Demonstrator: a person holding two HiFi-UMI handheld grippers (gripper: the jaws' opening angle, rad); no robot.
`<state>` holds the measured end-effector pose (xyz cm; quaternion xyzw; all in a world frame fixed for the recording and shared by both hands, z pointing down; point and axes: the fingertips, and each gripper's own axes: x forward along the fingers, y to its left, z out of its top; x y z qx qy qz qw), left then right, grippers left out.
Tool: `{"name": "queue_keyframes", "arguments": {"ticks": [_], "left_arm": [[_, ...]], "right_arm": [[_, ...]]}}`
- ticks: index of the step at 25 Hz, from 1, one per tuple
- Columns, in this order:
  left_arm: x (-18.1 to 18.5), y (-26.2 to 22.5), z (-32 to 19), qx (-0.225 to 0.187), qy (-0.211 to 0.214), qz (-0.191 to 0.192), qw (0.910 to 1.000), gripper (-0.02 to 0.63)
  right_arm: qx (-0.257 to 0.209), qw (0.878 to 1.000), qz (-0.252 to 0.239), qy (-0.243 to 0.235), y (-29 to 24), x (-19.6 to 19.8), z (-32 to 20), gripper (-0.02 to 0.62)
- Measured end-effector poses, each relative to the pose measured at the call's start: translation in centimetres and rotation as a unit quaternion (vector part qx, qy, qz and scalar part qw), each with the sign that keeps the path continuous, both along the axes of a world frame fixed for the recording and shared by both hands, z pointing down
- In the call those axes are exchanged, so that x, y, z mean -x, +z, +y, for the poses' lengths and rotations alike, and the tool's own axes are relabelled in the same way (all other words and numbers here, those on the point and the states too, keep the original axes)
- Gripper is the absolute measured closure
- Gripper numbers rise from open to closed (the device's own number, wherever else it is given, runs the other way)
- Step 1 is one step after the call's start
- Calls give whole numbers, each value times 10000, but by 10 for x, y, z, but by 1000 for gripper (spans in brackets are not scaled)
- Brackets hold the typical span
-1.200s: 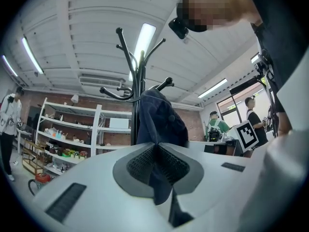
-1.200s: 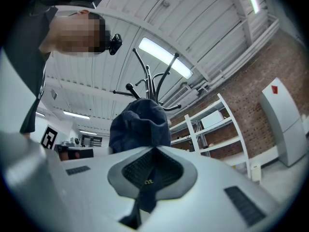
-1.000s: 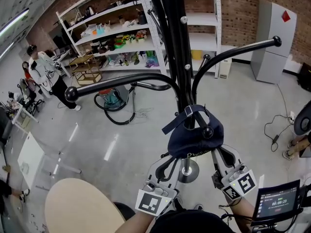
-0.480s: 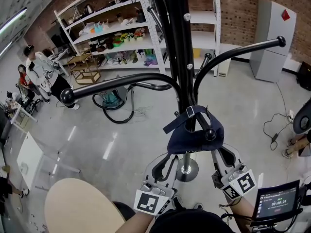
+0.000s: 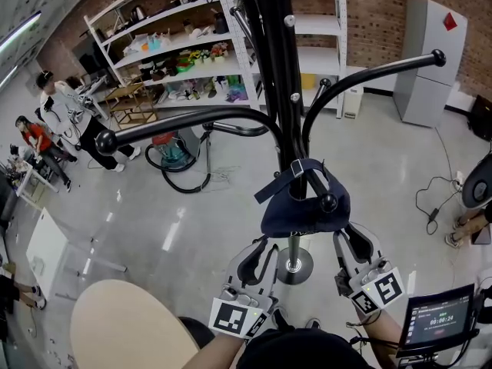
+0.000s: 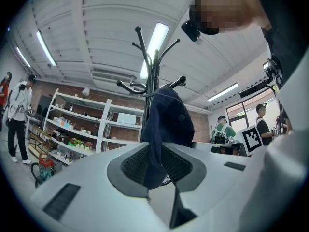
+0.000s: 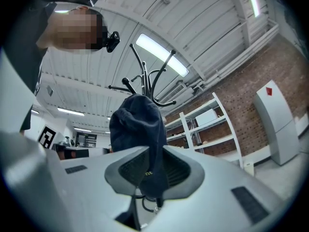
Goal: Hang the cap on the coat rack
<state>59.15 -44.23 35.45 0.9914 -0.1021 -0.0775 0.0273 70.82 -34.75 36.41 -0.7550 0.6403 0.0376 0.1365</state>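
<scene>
A dark navy cap [image 5: 304, 210] hangs over a ball-tipped hook [image 5: 329, 203] low on the black coat rack [image 5: 277, 68], its strap looped around the pole. My left gripper [image 5: 261, 246] sits just below the cap's left edge. Its jaws have just been opening, and the cap [image 6: 166, 124] hangs loosely between the left gripper's [image 6: 155, 163] spread pads. My right gripper [image 5: 352, 235] is under the cap's right side. In the right gripper view the right gripper [image 7: 149, 170] is shut on the cap's [image 7: 137, 124] fabric.
The rack's long curved arms [image 5: 192, 121] reach left and right above the grippers, and its round base [image 5: 294, 267] stands on the floor between them. White shelves [image 5: 184, 44], a grey cabinet [image 5: 434, 52], people [image 5: 61, 114], a round beige table [image 5: 127, 325] and a tablet [image 5: 438, 317] surround me.
The left gripper's fingers have spread apart and eased slightly down from the cap's edge. The cap stays on the hook and the right gripper holds its place.
</scene>
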Motion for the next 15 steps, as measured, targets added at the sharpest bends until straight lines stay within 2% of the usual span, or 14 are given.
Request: {"name": "queue_keyframes", "arguments": {"ticks": [15], "left_arm": [[9, 12, 23, 86, 64, -127, 9999, 545]], "right_arm": [[58, 10000, 26, -59, 6, 12, 19, 531]]}}
